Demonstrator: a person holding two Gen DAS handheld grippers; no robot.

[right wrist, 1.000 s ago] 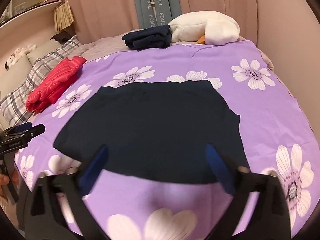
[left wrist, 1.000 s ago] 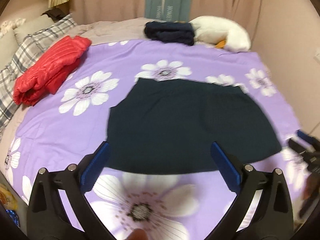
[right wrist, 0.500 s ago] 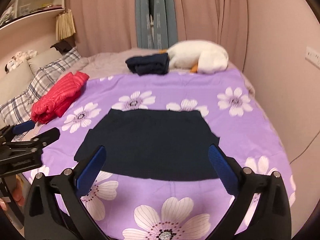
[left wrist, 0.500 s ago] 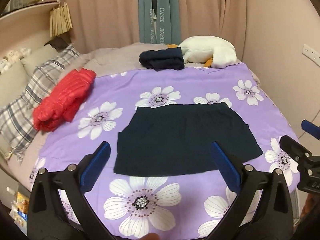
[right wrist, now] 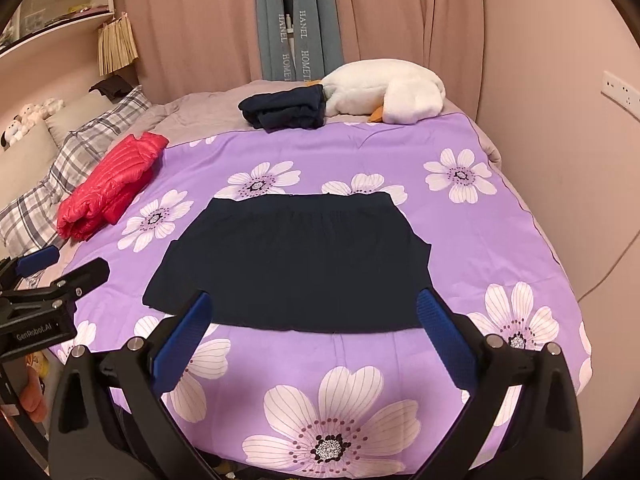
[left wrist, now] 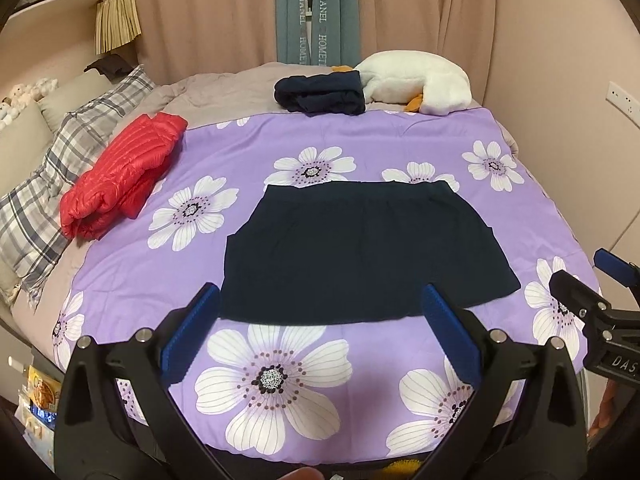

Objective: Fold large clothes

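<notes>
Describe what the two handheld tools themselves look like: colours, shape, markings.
Both match. The left tool and right tool each have a black angular forked frame with silver bolt heads and two long fingers faced with ribbed blue pads. Seen from the other view, the left body reads "GenRobot.AI" in white, the right "DAS", cut off. No cables or sleeves show.

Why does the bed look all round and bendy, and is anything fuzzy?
Left wrist view: the fisheye lens bows the purple flowered blanket and darkens the picture's corners; the dark skirt looks sharp. Right wrist view: the same bending, the curtains lean in, warm soft room light, no glare, and nothing looks blurred.
</notes>
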